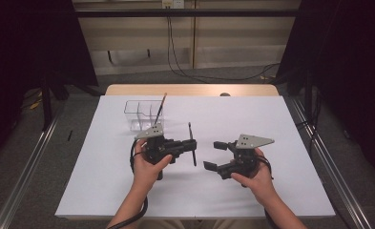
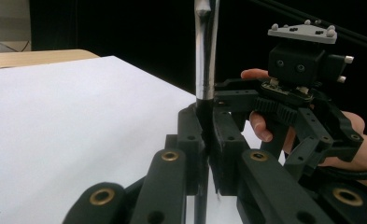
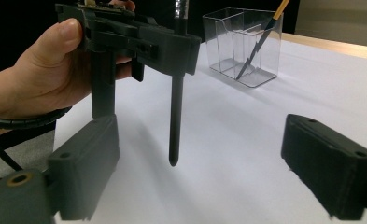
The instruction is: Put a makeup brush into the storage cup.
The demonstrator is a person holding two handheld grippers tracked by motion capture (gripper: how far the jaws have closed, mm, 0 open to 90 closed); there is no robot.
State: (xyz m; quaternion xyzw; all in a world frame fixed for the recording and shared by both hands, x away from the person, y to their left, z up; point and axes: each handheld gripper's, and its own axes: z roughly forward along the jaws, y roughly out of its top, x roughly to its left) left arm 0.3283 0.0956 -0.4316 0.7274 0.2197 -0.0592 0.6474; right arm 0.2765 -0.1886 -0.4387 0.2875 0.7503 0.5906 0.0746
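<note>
The work looks abt halfway. One brush point(image 1: 159, 108) with a light wood handle already stands tilted inside the clear organizer box point(image 1: 138, 114), at the far-left part of the white bench point(image 1: 271, 191). A second, black brush point(image 1: 192, 143) is not stored yet: it sits just in front & right of the box, clamped by the left gripper point(image 1: 187, 144), whose fingers point(image 2: 190, 140) are fully closed on its shaft near the metal ferrule. The handle end hangs free, not touching the bench. The right gripper point(image 1: 216, 155) is farther right of the box, fingers point(image 3: 85, 163) spread wide w/ nothing between them. Left to do, I judge: carry the black brush to the box & drop it in. No brand, label or writing can be read.
</note>
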